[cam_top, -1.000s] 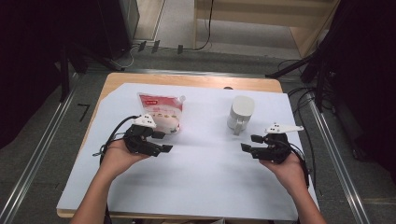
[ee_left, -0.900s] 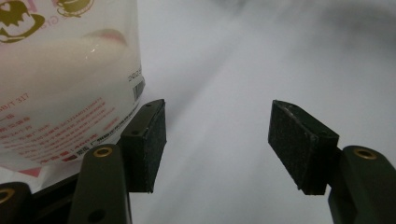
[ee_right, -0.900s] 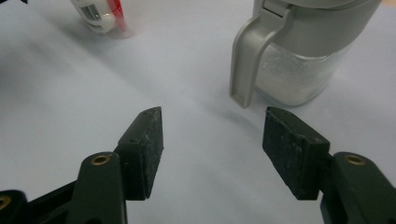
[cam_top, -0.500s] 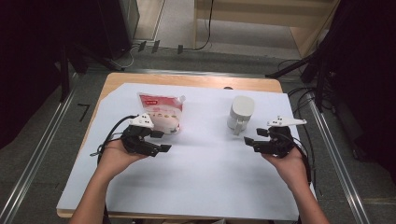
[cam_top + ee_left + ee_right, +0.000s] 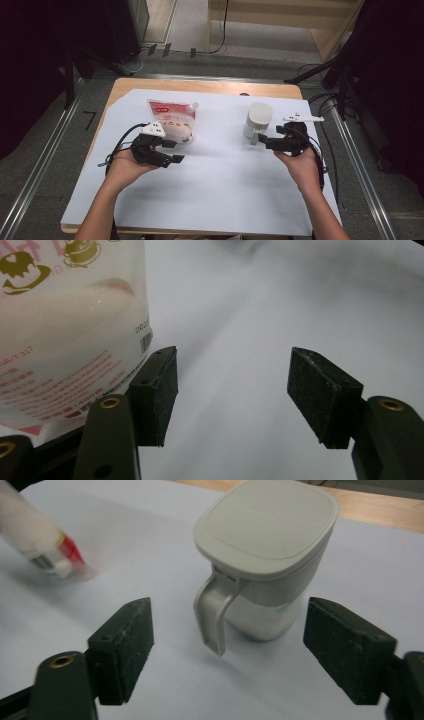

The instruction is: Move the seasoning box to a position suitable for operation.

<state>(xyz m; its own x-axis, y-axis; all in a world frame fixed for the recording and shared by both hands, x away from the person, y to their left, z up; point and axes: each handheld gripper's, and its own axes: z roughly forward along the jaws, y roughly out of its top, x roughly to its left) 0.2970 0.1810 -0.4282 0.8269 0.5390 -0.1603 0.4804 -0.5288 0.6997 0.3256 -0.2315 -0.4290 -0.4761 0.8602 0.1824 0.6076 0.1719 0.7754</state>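
the right gripper (image 5: pixel 259 141) has moved forward and leftward across the tabletop (image 5: pixel 225 190) toward the lidded jug (image 5: pixel 258 121); its fingers (image 5: pixel 125 645) now stand spread on either side of the jug handle (image 5: pixel 216 611), not touching it.

Pouch (image 5: pixel 65 330): "GB/T 317" + "202…" by barcode legible; rest of print too blurred.
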